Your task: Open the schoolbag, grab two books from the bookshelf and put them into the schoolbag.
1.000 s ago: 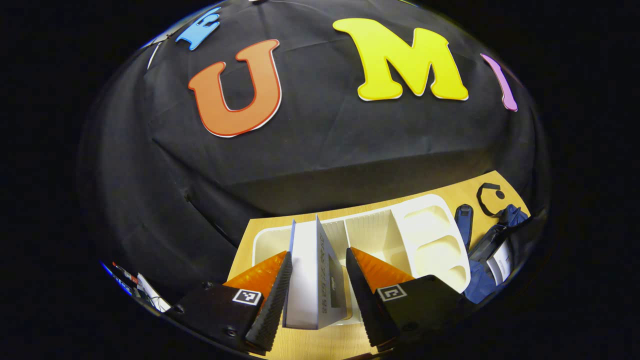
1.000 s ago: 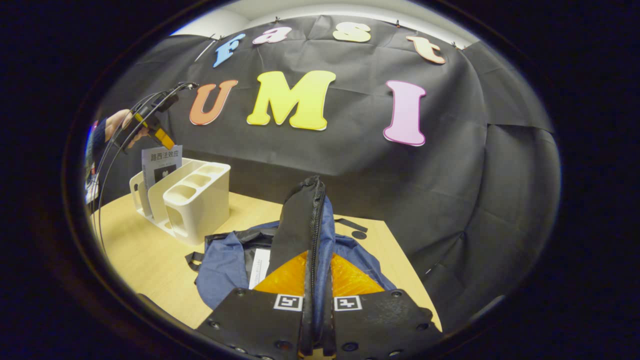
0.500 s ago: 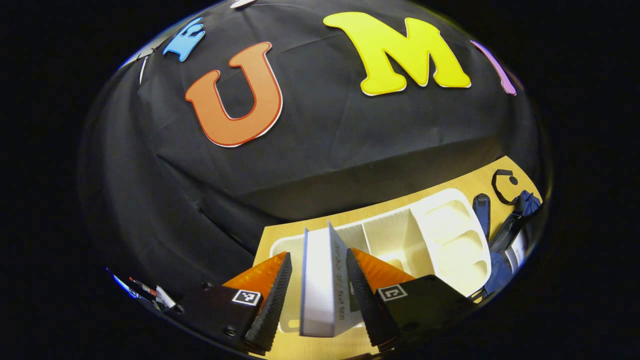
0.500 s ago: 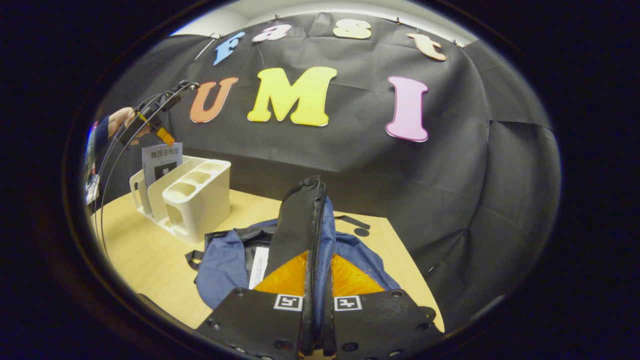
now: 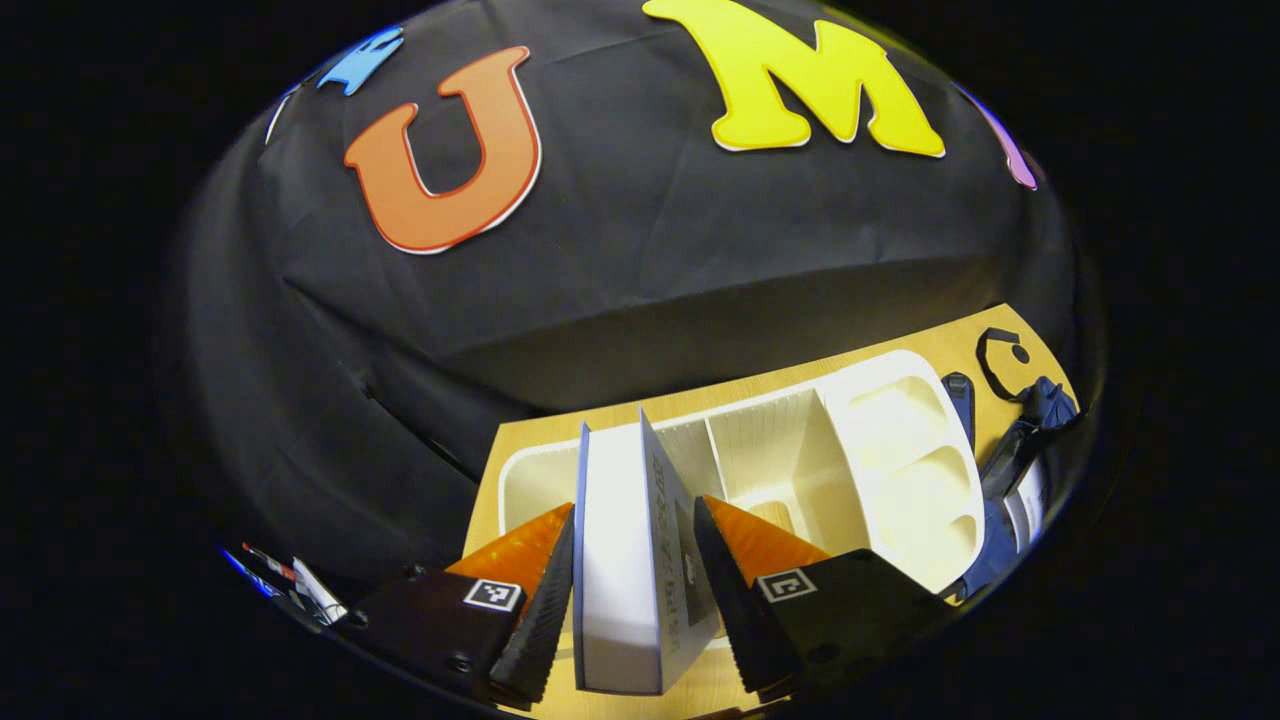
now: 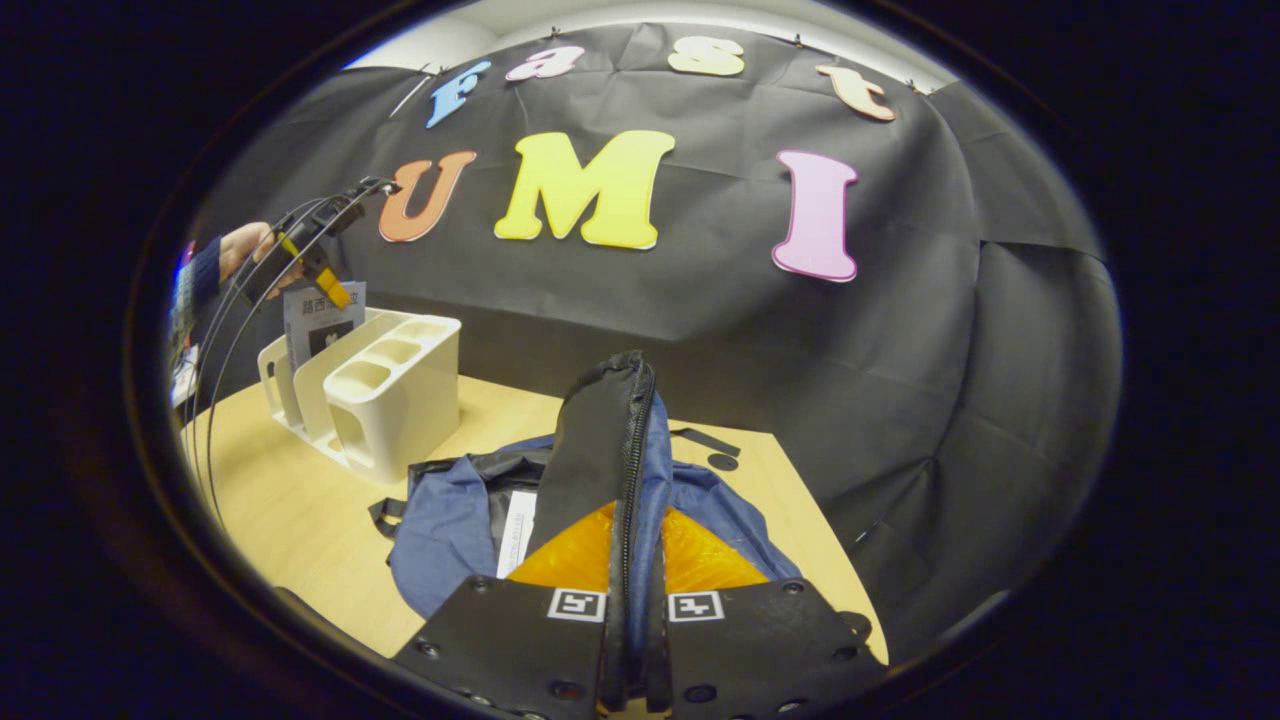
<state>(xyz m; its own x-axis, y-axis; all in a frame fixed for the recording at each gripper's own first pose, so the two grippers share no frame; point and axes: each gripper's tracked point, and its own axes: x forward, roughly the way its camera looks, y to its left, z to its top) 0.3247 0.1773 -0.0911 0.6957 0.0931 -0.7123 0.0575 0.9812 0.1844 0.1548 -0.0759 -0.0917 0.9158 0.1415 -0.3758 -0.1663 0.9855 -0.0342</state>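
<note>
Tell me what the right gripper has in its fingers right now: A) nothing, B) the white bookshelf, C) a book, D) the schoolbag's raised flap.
D: the right gripper is shut on the raised flap of the schoolbag, holding it upright.

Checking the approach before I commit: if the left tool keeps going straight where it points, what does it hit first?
Probably the book standing in the white bookshelf; it already sits between the left tool's open fingers.

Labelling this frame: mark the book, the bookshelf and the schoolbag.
book (image 5: 612, 560), left gripper view, page edge.
bookshelf (image 6: 395, 410), right gripper view, front wall.
schoolbag (image 6: 440, 525), right gripper view, blue fabric.
</note>
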